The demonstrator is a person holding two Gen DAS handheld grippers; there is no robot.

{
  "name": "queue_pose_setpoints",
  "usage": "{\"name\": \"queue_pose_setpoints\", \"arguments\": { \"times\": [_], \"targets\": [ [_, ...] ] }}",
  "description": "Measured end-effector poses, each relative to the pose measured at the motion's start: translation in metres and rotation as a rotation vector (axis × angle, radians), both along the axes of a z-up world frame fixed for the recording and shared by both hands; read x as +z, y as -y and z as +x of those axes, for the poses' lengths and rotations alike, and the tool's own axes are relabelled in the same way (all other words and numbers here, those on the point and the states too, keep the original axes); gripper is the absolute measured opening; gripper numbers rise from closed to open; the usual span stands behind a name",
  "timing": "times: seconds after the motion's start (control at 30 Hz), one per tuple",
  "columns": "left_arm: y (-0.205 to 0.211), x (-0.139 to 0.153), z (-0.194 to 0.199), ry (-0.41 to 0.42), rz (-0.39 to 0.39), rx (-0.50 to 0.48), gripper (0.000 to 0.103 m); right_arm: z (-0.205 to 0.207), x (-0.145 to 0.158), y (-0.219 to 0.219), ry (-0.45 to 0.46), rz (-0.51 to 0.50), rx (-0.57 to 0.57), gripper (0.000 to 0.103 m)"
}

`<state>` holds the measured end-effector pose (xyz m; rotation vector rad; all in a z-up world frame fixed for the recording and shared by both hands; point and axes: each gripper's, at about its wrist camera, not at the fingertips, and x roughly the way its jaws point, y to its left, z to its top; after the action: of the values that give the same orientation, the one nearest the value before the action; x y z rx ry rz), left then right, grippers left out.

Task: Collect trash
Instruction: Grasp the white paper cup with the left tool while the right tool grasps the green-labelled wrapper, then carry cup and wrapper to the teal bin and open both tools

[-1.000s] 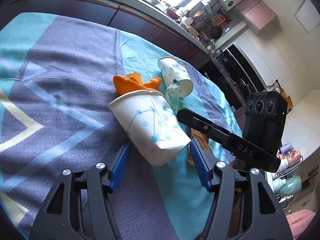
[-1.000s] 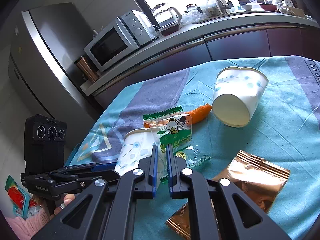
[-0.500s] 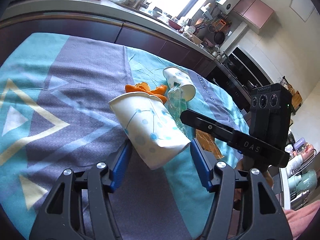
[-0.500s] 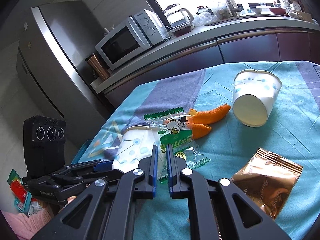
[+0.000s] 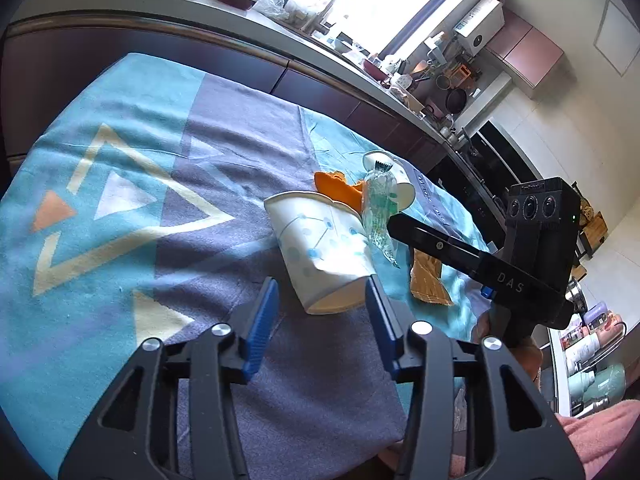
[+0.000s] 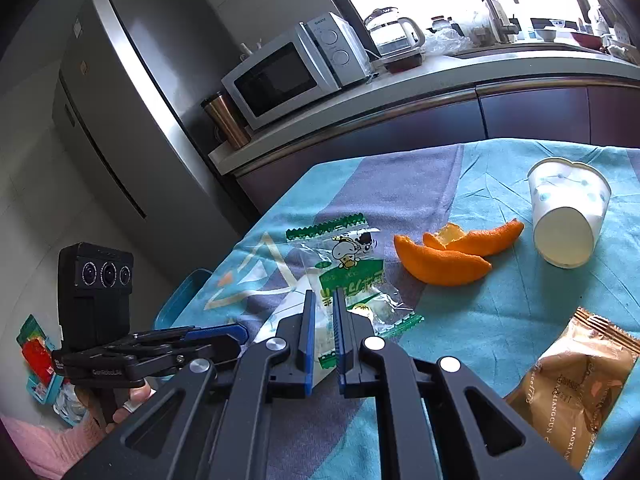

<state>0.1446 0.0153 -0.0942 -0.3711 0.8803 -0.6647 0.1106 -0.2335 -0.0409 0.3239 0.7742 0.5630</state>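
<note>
So the left claw (image 5: pixel 320 304) has its blue pads either side of the base of a tipped-over paper cup (image 5: pixel 320 248), jaws closing in; the right pad looks to be at the cup's edge, the left pad is clear of it with a gap, so no real grip. That cup lies on its side on the worktop's teal and grey cloth (image 5: pixel 140 200), mouth pointing away toward the far side. The right claw (image 6: pixel 322 320) is pinched nearly all the way together on the tail of a clear green snack wrapper (image 6: pixel 348 264) with a cartoon printed on it, and the wrapper stands up above the near cup. Just beyond the wrapper, 2 bits of orange peel (image 6: pixel 444 260) sit on the cloth, touching each other. Further right there's a 2nd paper cup (image 6: pixel 564 216), also on its side, bottom facing the camera. Near the right edge lies a gold foil packet (image 6: pixel 576 384). Way back there's a microwave (image 6: pixel 288 76), a glass kettle (image 6: pixel 394 36) and a fridge (image 6: pixel 132 96).
</note>
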Motion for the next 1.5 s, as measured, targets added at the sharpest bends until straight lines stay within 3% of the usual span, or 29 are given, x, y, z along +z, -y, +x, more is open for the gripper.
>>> {"name": "queue_pose_setpoints", "arguments": {
  "times": [0.13, 0.4, 0.73, 1.1, 1.5],
  "targets": [
    [0.0, -0.003, 0.009, -0.025, -0.018, -0.01, 0.058, 0.002, -0.004, -0.002, -0.016, -0.012, -0.013, 0.008],
    [0.019, -0.02, 0.029, -0.118, -0.081, -0.077, 0.06, 0.004, -0.015, -0.008, -0.05, -0.01, 0.007, 0.008],
    [0.008, -0.01, 0.017, -0.059, -0.035, -0.012, 0.058, 0.003, -0.012, -0.025, -0.034, 0.001, 0.062, 0.008],
    [-0.066, 0.015, -0.029, 0.042, 0.026, 0.147, 0.058, -0.001, 0.008, -0.076, 0.016, -0.008, 0.186, 0.007],
    [-0.179, 0.03, -0.082, 0.083, 0.037, 0.379, 0.058, 0.003, 0.024, -0.18, 0.054, -0.035, 0.42, 0.007]
  ]
}}
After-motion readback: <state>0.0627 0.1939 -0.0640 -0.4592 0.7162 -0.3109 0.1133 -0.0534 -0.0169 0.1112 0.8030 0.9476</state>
